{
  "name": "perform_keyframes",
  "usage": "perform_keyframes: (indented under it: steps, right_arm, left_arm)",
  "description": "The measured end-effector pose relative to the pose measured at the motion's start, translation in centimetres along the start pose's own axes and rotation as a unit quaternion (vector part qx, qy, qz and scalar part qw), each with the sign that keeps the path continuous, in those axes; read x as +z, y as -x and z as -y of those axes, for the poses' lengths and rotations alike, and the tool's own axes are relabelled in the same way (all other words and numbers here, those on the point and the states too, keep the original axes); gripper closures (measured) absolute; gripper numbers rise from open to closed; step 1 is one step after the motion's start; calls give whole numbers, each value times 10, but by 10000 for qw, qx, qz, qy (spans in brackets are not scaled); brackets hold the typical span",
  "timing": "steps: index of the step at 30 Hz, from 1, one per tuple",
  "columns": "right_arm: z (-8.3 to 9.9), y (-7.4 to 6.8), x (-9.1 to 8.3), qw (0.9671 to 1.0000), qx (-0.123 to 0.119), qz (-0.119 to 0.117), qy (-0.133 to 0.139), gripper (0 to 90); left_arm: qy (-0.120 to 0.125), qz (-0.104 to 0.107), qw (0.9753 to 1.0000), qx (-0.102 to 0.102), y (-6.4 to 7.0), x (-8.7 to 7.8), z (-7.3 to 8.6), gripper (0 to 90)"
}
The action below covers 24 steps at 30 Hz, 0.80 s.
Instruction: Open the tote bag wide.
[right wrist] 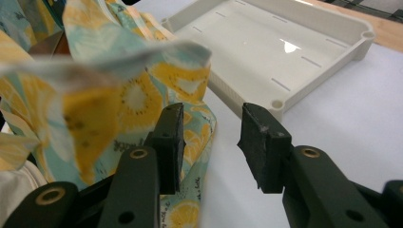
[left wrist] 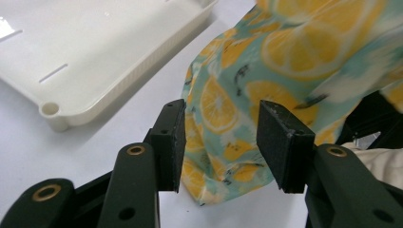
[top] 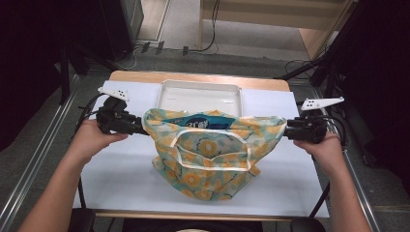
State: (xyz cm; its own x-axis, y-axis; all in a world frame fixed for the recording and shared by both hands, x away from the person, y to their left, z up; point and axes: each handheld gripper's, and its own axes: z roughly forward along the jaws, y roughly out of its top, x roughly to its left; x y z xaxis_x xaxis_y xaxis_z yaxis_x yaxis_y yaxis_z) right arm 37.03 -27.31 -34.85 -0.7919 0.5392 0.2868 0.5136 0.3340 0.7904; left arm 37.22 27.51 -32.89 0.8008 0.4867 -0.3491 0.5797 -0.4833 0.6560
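From the high view, a lemon-print bag (top: 208, 154) sits mid-table, stretched between the left gripper (top: 140, 126) at nine o'clock and the right gripper (top: 285, 130) at three o'clock, with a white tray (top: 200, 94) behind it at twelve o'clock. In the left gripper view, the jaws stand apart, fabric (left wrist: 247, 95) lying beyond and between them. In the right gripper view, the jaws are apart too; the cloth (right wrist: 142, 95) hangs over the jaw at nine o'clock, the tray (right wrist: 285, 47) towards one o'clock.
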Motion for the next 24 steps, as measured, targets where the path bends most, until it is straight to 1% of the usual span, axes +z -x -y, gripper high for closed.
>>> perform_keyframes:
  steps: [2, 4, 5, 6, 7, 8, 10, 12, 13, 15, 16, 17, 18, 19, 20, 21, 23, 24]
  right_arm:
    - [-5, 0, -2, 10000, -13, 4, -1, 640]
    - [-10, 0, -5, 10000, 12, -12, 30, 651]
    - [-10, 0, -5, 10000, 12, -12, 30, 651]
    - [-16, -2, -8, 10000, 28, -27, 32, 640]
    - [-16, -2, -8, 10000, 28, -27, 32, 640]
    - [-20, -4, -9, 10000, -28, 2, -43, 640]
    - [-25, -7, -10, 10000, -72, -12, -51, 640]
    - [-29, -9, -12, 9999, -97, 53, -52, 641]
    - [-32, -9, -15, 9999, -109, 91, -24, 643]
    - [-36, -9, -20, 9999, -92, 112, 69, 643]
    - [-39, -9, -24, 9998, -114, 166, 97, 643]
    - [-39, -9, -24, 9998, -114, 166, 97, 643]
    - [-45, -12, -31, 9995, -174, 228, 166, 644]
    - [-48, -13, -33, 9993, -192, 259, 185, 646]
    - [-48, -13, -33, 9993, -192, 259, 185, 646]
    - [-52, -14, -36, 9992, -179, 296, 198, 647]
    - [-57, -16, -38, 9991, -208, 315, 181, 647]
    - [-62, -21, -37, 9992, -237, 276, 137, 644]
  left_arm:
    - [-32, -19, 10000, 21, 2, -5, -5, 549]
    - [-33, -19, 10000, -3, 3, -9, -10, 555]
    - [-33, -19, 10000, -3, 3, -9, -10, 555]
    - [-11, 32, 10000, 11, 4, -13, -14, 555]
    - [-11, 32, 10000, 11, 4, -13, -14, 555]
    - [0, 58, 10000, 23, 6, -16, -18, 555]
    - [-52, 7, 9999, 89, 9, -19, -23, 555]
    - [-51, -1, 9999, 109, 10, -21, -25, 553]
    - [-35, -21, 9999, 128, 12, -25, -30, 553]
    - [-24, -9, 9999, 134, 14, -29, -35, 550]
    - [-21, -20, 9999, 151, 16, -31, -37, 547]
    - [-21, -20, 9999, 151, 16, -31, -37, 544]
    - [-34, -16, 9998, 213, 19, -34, -42, 542]
    - [-40, -16, 9997, 233, 21, -37, -46, 540]
    - [-40, -16, 9997, 233, 21, -37, -46, 542]
    - [-65, 3, 9996, 261, 22, -39, -48, 542]
    - [-92, -35, 9994, 325, 26, -42, -54, 549]
    - [-100, -61, 9992, 390, 30, -46, -60, 548]
